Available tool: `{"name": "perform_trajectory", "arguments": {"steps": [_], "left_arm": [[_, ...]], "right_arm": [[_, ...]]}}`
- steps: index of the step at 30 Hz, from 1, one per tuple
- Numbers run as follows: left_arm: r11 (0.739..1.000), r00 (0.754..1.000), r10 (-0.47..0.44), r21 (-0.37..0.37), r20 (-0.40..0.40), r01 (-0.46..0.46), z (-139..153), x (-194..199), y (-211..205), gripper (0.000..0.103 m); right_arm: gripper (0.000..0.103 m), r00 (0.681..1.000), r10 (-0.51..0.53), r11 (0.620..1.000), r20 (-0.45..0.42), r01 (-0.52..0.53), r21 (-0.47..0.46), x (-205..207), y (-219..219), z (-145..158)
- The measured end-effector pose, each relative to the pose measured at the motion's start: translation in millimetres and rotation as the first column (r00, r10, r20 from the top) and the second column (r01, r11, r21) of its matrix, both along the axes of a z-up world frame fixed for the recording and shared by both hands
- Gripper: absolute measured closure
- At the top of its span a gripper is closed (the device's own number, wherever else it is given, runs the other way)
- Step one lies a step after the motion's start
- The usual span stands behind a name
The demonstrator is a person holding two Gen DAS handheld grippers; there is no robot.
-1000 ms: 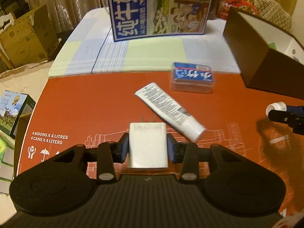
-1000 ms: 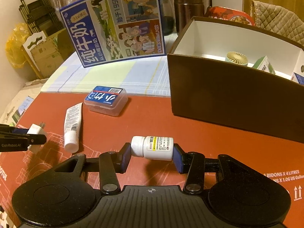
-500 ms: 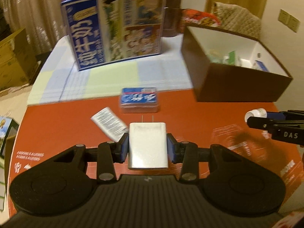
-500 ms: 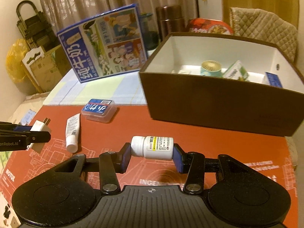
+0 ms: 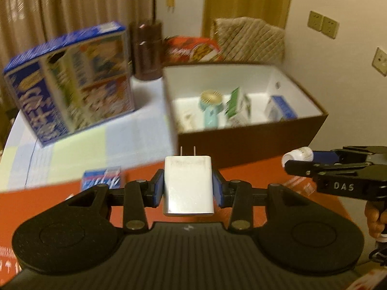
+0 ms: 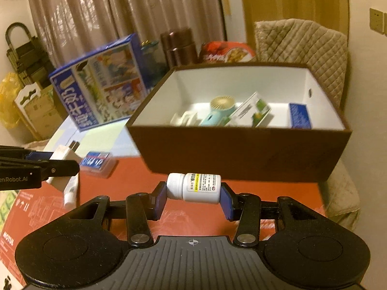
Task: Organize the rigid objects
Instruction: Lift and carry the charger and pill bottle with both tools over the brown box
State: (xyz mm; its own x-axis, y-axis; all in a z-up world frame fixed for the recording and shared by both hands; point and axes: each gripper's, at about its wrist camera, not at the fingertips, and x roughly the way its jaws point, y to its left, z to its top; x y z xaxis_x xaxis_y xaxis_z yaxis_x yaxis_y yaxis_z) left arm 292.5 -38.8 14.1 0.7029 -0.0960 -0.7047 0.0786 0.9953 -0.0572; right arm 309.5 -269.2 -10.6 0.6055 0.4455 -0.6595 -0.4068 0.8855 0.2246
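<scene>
While both loads hang in the air short of the brown box [image 6: 241,154], each gripper is clamped on one item. Left gripper [image 5: 188,188]: pads pressed on the flat sides of the white charger [image 5: 188,183], prongs pointing forward toward the box. Right gripper [image 6: 193,194]: closed end to end on the pill bottle [image 6: 194,187], cap against the left pad, base against the right, bottle lying crosswise.

Outward: box stands on the surface just ahead, open top, white interior already holding a small teal fan [image 6: 219,112], a green-and-white carton [image 6: 251,111] and a blue carton [image 6: 300,116]. Left on the red mat [image 6: 135,181]: a clear case with blue label [image 6: 96,163] and a white tube [image 6: 71,191].

Risks, judged:
- bottle held only by its ends; a smooth cap could let it pivot or slip out before the box
- near wall is tall; a low approach would knock either item against the rim
- both grippers heading for one opening could collide
- release onto the fan or cartons could topple them
</scene>
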Motion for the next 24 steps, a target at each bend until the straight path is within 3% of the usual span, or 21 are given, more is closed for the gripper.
{"name": "perform_trajectory", "arguments": {"steps": [12, 24], "left_arm": [[0.999, 0.998, -0.045, 0.01, 0.035, 0.044, 15.2, 73.7, -40.7, 0.067], [0.998, 0.998, -0.058, 0.014, -0.016, 0.059, 6.3, 139.8, -49.9, 0.067]], "right_arm": [[0.06, 0.997, 0.016, 1.0, 0.073, -0.017, 0.012, 60.4, -19.7, 24.3], [0.06, 0.998, 0.029, 0.999, 0.049, -0.028, -0.02, 118.6, -23.3, 12.0]]}}
